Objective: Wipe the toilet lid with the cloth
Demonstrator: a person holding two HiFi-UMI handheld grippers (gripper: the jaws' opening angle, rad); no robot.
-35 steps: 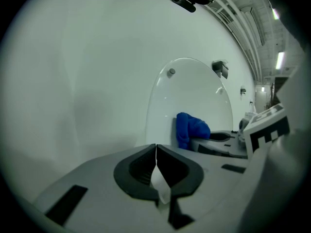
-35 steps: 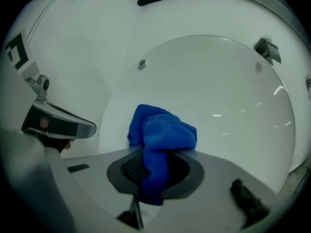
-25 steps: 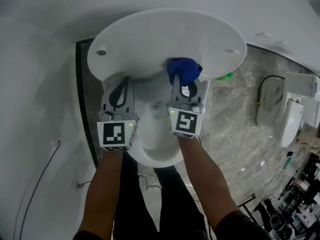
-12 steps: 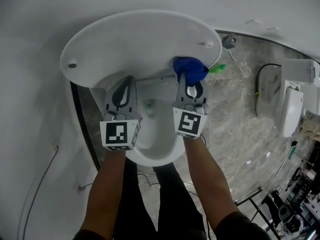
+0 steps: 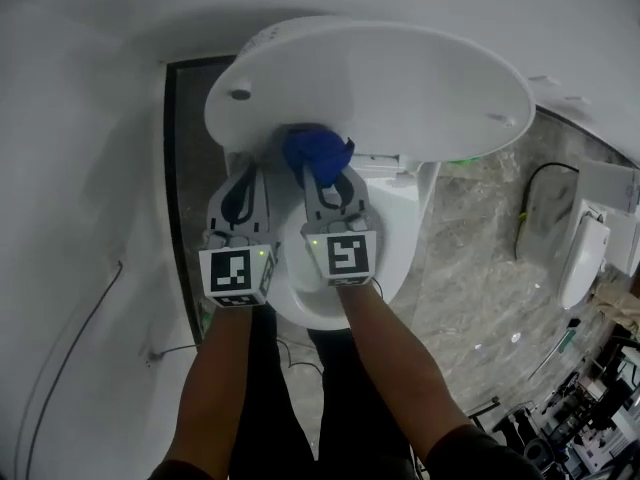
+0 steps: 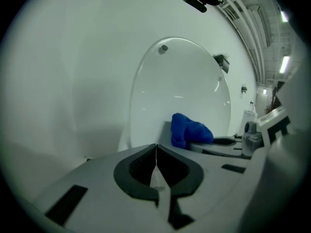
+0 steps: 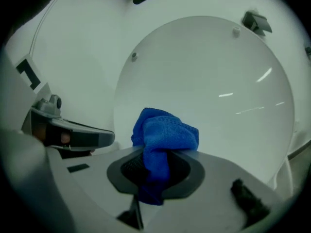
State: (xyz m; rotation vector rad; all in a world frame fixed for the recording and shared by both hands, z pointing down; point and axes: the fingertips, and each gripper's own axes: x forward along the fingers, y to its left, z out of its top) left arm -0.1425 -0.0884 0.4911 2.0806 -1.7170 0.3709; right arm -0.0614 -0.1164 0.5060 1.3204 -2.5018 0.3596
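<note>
Blue cloth (image 7: 165, 135), bunched, clamped in right gripper (image 7: 155, 163) at the lower part of the upright toilet lid (image 5: 400, 88); left gripper (image 6: 156, 153) closed, empty, just beside; advised handling: press wad flat to lid, sweep in overlapping passes, grip firm.

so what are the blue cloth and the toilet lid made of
The blue cloth looks like microfibre or terry: matte, with a fine looped weave and soft folds. The toilet lid is probably hard plastic: glossy white, with sharp light streaks across it.
</note>
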